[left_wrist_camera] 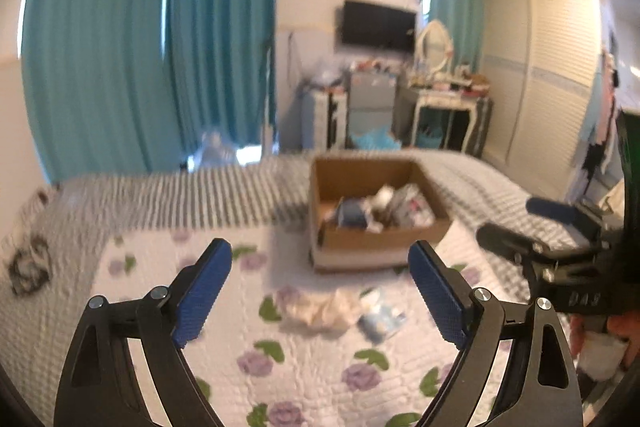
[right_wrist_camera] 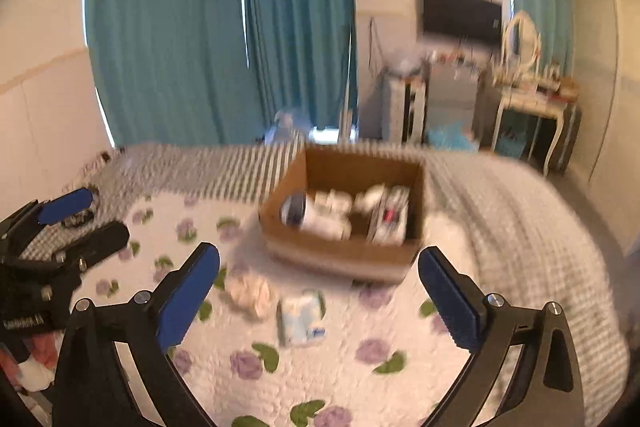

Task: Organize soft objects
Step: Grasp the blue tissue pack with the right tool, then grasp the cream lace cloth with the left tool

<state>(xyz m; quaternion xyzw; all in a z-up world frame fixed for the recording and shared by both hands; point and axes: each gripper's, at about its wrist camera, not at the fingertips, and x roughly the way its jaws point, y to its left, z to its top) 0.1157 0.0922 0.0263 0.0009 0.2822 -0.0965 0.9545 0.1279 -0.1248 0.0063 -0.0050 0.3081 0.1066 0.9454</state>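
Observation:
A cardboard box (left_wrist_camera: 436, 227) (right_wrist_camera: 340, 255) stands on the bed and holds several soft items, white, blue and patterned. A crumpled cream cloth (left_wrist_camera: 320, 309) (right_wrist_camera: 250, 293) and a pale blue and white folded item (left_wrist_camera: 380, 317) (right_wrist_camera: 302, 319) lie on the floral quilt in front of the box. My left gripper (left_wrist_camera: 320, 255) is open and empty above the quilt; it also shows at the left of the right wrist view (right_wrist_camera: 86, 217). My right gripper (right_wrist_camera: 320, 259) is open and empty; it shows at the right of the left wrist view (left_wrist_camera: 516, 219).
The floral quilt (left_wrist_camera: 312, 367) lies on a checked grey bedspread (right_wrist_camera: 520, 211). A dark patterned item (left_wrist_camera: 30, 267) lies on the bed's left side. Teal curtains, a dresser with a mirror (left_wrist_camera: 434, 47) and a wardrobe (left_wrist_camera: 540, 75) stand beyond the bed.

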